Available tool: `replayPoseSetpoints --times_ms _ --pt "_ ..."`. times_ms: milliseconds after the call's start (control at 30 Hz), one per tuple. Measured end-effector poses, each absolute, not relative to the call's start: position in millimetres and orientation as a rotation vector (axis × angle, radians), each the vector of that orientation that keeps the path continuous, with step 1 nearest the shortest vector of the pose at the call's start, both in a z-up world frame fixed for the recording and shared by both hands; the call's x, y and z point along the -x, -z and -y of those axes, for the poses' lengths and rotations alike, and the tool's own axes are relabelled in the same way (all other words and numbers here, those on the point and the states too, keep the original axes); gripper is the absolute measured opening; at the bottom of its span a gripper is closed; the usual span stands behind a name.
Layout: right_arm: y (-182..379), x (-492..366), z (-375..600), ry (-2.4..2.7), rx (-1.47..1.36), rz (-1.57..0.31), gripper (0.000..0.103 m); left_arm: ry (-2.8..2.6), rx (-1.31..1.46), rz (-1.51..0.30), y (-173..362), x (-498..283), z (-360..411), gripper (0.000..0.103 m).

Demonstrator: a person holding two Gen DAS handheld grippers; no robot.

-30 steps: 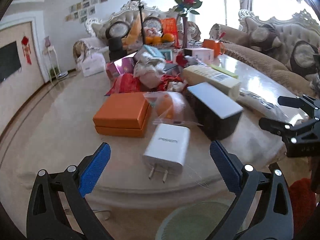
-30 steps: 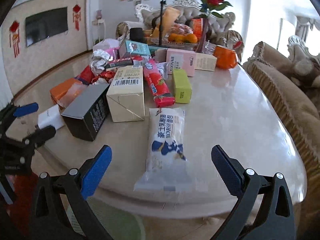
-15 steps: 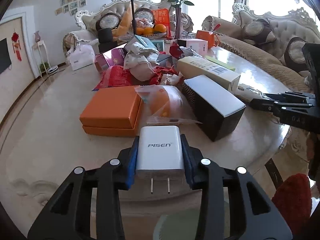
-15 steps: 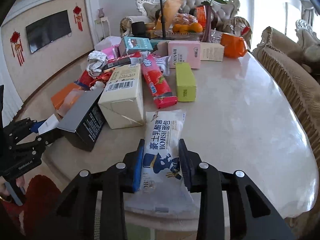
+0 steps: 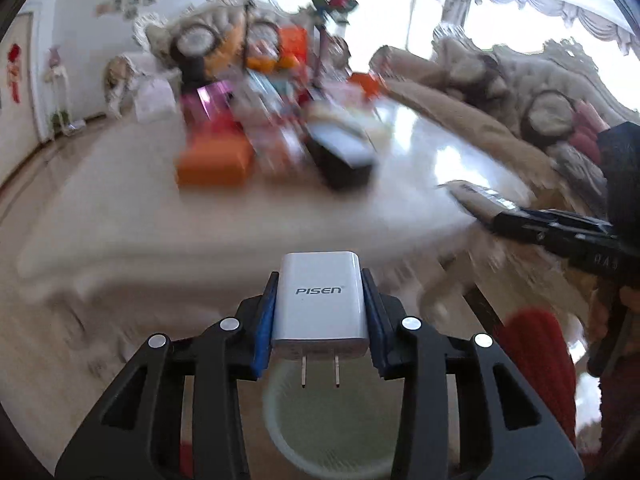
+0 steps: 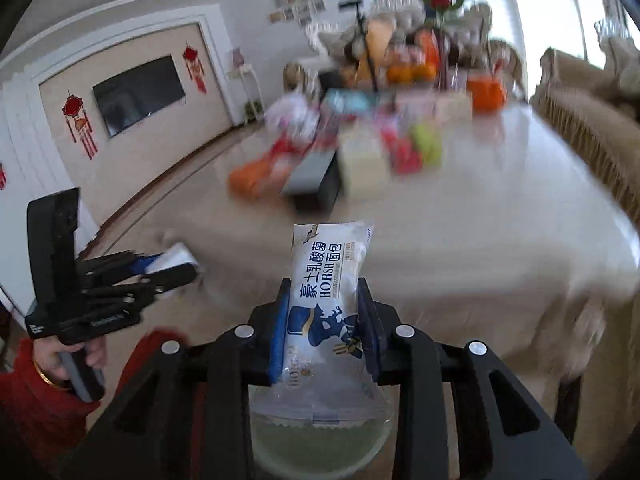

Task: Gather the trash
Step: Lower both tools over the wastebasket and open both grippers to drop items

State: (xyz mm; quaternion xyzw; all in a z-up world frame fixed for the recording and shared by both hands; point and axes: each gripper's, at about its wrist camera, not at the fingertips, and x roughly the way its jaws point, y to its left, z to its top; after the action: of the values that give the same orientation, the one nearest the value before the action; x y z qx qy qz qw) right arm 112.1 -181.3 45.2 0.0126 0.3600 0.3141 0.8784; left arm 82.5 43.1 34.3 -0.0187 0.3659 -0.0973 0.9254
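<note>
Left wrist view: the left gripper (image 5: 320,312) has its jaws clamped on the white charger (image 5: 321,300), held off the worktop (image 5: 240,220) above the pale green bin (image 5: 328,432); right wrist view: the right gripper (image 6: 323,320) is clamped on the bread wrapper (image 6: 326,292), over the bin (image 6: 320,440) too; the carry looks nearly done, and next comes centring over the rim and releasing.

Black gripper (image 5: 320,320) w/ blue pads, silver screws; red sleeve (image 6: 36,408), gold bangle.

The charger (image 5: 323,300) sits between the tongs (image 5: 320,312), above the bin (image 5: 332,420), before the table (image 5: 240,232).
</note>
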Motion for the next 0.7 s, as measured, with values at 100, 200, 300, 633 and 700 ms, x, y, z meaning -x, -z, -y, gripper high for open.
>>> replayPoseSetpoints --times_ms 100,200,300,633,700 --pt "10.8 -100.6 163.5 -0.641 -0.004 -0.897 0.03 0.222 0.015 -0.894 24.8 -75.7 -22.8 0.038" --pt "75.2 -108.5 145.0 -0.608 0.035 -1.046 0.03 0.215 -0.01 -1.013 81.0 -81.2 -6.8 0.038" --pt "118.8 -115.6 129.4 -0.571 0.093 -1.122 0.03 0.222 -0.041 -1.096 118.7 -85.7 3.0 0.038" --pt "142.9 -116.2 132.4 -0.415 0.114 -1.134 0.067 0.109 0.009 -1.118 150.3 -84.0 -18.5 0.094" --pt "127.5 -107.0 141.4 -0.395 0.07 -1.093 0.067 0.129 0.032 -1.081 140.4 -76.4 -20.1 0.094"
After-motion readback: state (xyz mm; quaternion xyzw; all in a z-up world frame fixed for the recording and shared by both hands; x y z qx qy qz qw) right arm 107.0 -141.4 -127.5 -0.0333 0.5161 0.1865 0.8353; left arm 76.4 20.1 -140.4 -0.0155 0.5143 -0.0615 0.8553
